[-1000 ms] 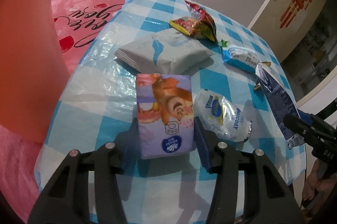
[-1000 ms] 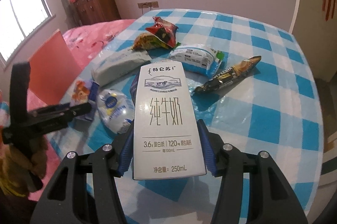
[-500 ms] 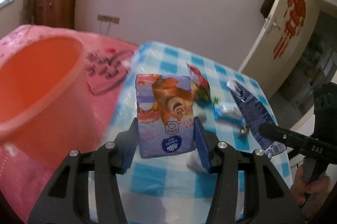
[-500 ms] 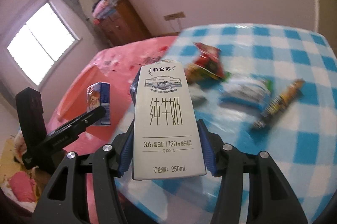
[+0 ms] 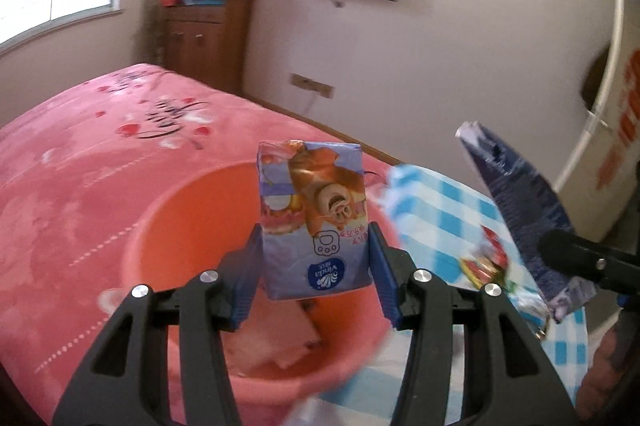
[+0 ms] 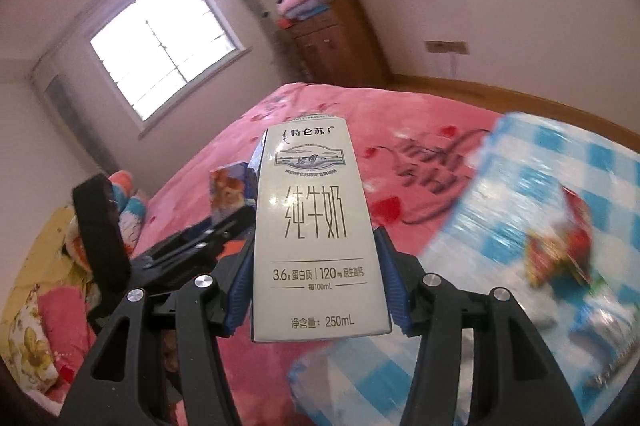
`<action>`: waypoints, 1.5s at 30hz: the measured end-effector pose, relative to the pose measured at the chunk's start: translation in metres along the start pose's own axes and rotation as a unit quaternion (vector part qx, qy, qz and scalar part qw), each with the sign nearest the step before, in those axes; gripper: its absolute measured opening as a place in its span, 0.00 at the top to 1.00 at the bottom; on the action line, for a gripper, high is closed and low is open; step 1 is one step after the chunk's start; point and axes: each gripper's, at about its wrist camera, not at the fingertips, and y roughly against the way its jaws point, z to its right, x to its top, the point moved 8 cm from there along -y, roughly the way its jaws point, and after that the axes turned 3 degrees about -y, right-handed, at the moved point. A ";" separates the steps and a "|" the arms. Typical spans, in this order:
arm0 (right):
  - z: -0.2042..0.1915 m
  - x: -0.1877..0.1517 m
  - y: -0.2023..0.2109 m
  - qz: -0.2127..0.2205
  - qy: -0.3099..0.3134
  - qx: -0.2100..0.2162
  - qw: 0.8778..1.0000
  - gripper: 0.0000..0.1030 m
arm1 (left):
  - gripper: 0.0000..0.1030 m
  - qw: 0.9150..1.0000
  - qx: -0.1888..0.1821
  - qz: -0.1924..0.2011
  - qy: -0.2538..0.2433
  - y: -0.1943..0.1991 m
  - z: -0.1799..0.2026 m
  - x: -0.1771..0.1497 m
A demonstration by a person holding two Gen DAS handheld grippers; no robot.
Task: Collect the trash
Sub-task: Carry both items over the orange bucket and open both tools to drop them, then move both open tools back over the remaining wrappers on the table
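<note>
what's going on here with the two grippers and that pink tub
A person is clearing trash with a handheld gripper in each hand. The left gripper is clamped on a purple tissue pack, held above the pink tub on the bed. The right gripper grips a white milk carton in the air. Some snack wrappers remain on the checked table.

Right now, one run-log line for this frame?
phase: carry to bin | left gripper: shut on tissue pack, over orange basin | right gripper: shut on milk carton | released: none
</note>
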 end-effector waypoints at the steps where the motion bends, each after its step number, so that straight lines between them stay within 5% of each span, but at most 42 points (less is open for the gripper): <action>1: -0.009 0.006 -0.013 -0.002 0.007 0.005 1.000 0.46 | 0.50 1.000 0.009 0.001 0.005 -0.002 -0.008 0.001; 8: -0.032 0.019 -0.075 -0.029 -0.001 0.028 0.999 0.43 | 0.46 0.999 0.045 -0.015 0.023 -0.016 -0.043 -0.005; 10: -0.022 0.018 -0.086 -0.034 -0.028 0.018 0.999 0.23 | 0.32 0.998 0.051 -0.019 0.032 -0.019 -0.050 -0.010; 12: -0.014 0.017 -0.086 -0.030 -0.044 0.024 0.998 0.22 | 0.25 0.998 0.054 -0.017 0.036 -0.017 -0.054 -0.013; 24: 0.055 -0.013 -0.018 0.059 -0.055 -0.084 0.993 0.13 | 0.16 0.998 0.058 0.016 0.016 -0.003 -0.041 -0.011; 45: 0.117 -0.074 0.060 0.103 -0.070 -0.169 0.978 0.12 | 0.15 0.999 0.000 0.020 -0.040 0.023 0.041 -0.029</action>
